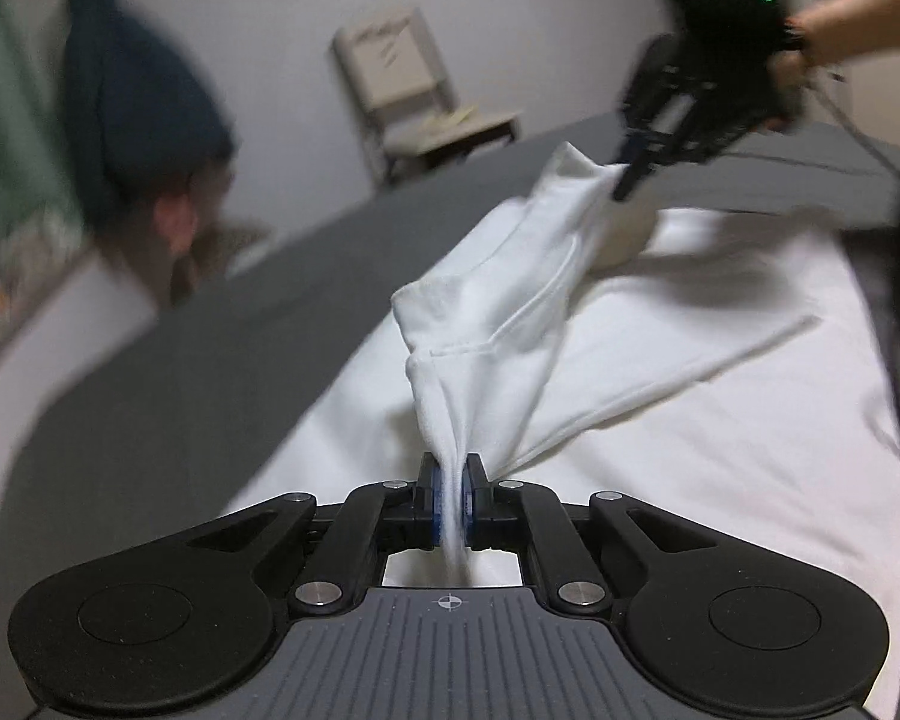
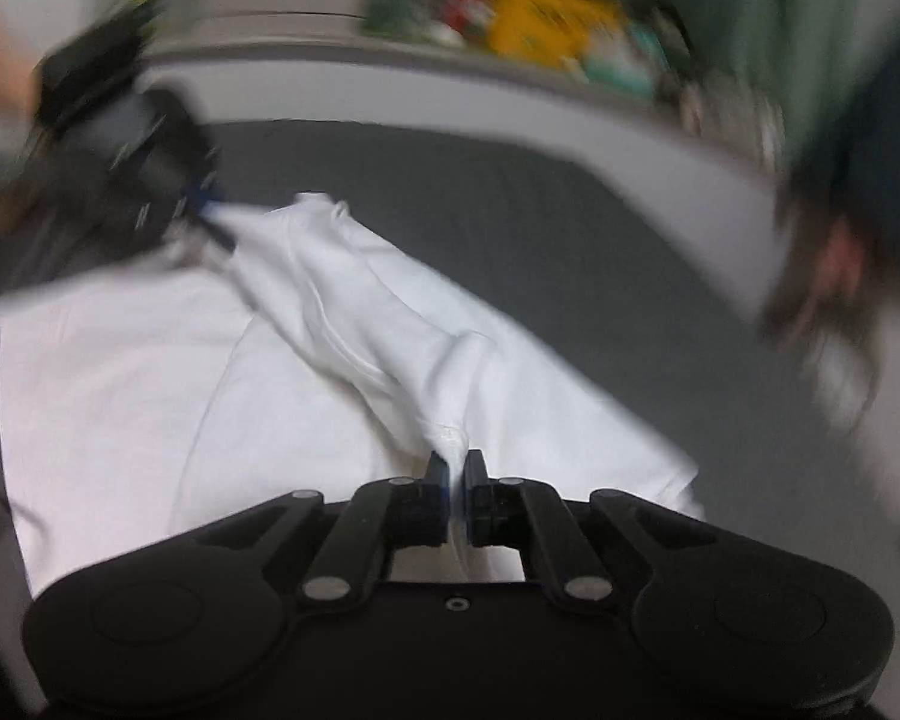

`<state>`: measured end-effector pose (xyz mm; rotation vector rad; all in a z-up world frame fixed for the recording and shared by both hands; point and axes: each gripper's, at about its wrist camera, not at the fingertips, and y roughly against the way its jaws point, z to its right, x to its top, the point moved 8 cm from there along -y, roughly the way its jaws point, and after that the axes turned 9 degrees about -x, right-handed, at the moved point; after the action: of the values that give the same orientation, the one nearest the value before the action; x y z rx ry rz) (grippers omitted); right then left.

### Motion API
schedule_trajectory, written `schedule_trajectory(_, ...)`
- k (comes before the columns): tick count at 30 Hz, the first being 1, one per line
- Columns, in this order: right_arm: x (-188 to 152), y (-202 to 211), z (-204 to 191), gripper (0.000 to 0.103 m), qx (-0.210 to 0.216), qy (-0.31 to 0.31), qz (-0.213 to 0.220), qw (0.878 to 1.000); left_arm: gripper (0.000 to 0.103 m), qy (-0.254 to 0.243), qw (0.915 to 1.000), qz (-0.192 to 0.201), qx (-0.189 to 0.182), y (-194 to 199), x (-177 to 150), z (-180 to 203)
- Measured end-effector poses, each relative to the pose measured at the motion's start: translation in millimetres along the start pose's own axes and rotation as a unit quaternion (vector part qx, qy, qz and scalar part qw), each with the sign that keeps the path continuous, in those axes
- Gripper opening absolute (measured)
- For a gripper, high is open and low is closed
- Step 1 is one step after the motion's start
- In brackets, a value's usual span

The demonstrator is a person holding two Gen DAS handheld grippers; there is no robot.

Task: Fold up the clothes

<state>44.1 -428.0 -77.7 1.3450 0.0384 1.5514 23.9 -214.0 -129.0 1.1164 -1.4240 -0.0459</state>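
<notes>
A white garment (image 1: 660, 360) lies spread on a grey bed (image 1: 180, 372). One edge of it is lifted into a taut ridge between both grippers. My left gripper (image 1: 450, 468) is shut on a bunched fold of that white cloth, which runs back between its blue pads. In the left wrist view my right gripper (image 1: 627, 180) pinches the far end of the ridge, held by a person's hand (image 1: 858, 24). The right wrist view shows the right gripper (image 2: 455, 462) shut on the white garment (image 2: 354, 312), and the left gripper (image 2: 210, 222) gripping the other end, blurred.
A pale folding chair (image 1: 408, 84) stands by the wall beyond the bed. A dark blue garment (image 1: 132, 90) hangs at the left. Cluttered colourful items (image 2: 546, 18) sit on a ledge past the bed's far side. A cable (image 1: 870, 144) trails from the right gripper.
</notes>
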Motion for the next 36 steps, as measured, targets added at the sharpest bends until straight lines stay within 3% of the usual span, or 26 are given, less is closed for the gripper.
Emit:
schedule_trajectory(2, -11.8, 16.6, -16.3, 0.005, 0.006, 0.048, 0.001, 0.999, 0.007, -0.044, 0.9989, 0.003, -0.014, 13.5, -3.3, 19.4)
schedule_trajectory(4, -30.7, 17.0, -31.9, 0.006, 0.016, 0.076, -0.026, 0.997, 0.007, -0.063, 0.9973, -0.020, -0.034, 13.7, -15.0, 38.0)
schedule_trajectory(7, -54.6, 4.4, -41.5, 0.008, 0.023, 0.069, -0.073, 0.995, 0.008, -0.078, 0.9947, -0.058, -0.033, 4.7, -29.0, 57.5)
schedule_trajectory(10, -63.0, -2.8, -36.0, 0.026, 0.032, 0.027, -0.102, 0.994, 0.009, -0.063, 0.9953, -0.069, -0.026, 3.7, -30.7, 64.4)
schedule_trajectory(12, -62.6, 1.3, -31.5, 0.033, 0.050, 0.005, -0.105, 0.993, 0.040, -0.043, 0.9960, -0.070, -0.037, 7.7, -29.8, 64.9)
schedule_trajectory(13, -62.5, 5.7, -28.8, 0.035, 0.067, -0.011, -0.108, 0.992, 0.050, -0.029, 0.9963, -0.067, -0.047, 11.9, -31.0, 63.5)
schedule_trajectory(14, -62.2, 10.2, -26.0, 0.036, 0.084, -0.028, -0.111, 0.990, 0.071, -0.017, 0.9967, -0.061, -0.051, 14.8, -31.6, 59.8)
schedule_trajectory(15, -61.8, 14.7, -23.0, 0.036, 0.101, -0.045, -0.114, 0.987, 0.083, -0.008, 0.9974, -0.051, -0.051, 22.5, -31.1, 56.4)
schedule_trajectory(17, -59.7, 23.6, -7.6, 0.039, 0.116, -0.102, -0.099, 0.983, 0.086, 0.028, 0.9979, -0.035, -0.047, 30.8, -28.8, 41.5)
schedule_trajectory(20, -45.3, 16.0, 32.3, 0.060, 0.076, -0.220, -0.058, 0.971, 0.086, 0.113, 0.9930, -0.016, -0.031, 36.8, -23.8, 2.7)
schedule_trajectory(23, -39.8, -8.5, 82.4, 0.064, 0.029, -0.350, -0.041, 0.935, 0.086, 0.226, 0.9737, 0.011, 0.024, 34.4, -26.1, -53.9)
schedule_trajectory(27, -46.6, -59.2, 134.6, 0.064, -0.026, -0.438, -0.089, 0.894, 0.086, 0.366, 0.9282, 0.039, 0.056, 24.0, -42.6, -120.1)
schedule_trajectory(30, -52.4, -91.3, 153.0, 0.064, -0.052, -0.424, -0.141, 0.893, 0.086, 0.437, 0.8960, 0.043, 0.068, 12.3, -60.8, -152.0)
schedule_trajectory(31, -52.4, -100.6, 154.7, 0.064, -0.048, -0.416, -0.153, 0.895, 0.086, 0.451, 0.8889, 0.042, 0.071, 8.4, -66.2, -159.3)
schedule_trajectory(34, -50.5, -118.2, 150.2, 0.064, -0.011, -0.380, -0.171, 0.909, 0.086, 0.477, 0.8760, 0.038, 0.057, -3.4, -79.3, -171.3)
schedule_trajectory(36, -53.6, -124.9, 145.7, 0.064, 0.005, -0.355, -0.186, 0.916, 0.085, 0.481, 0.8750, 0.027, 0.044, -12.6, -85.9, -173.2)
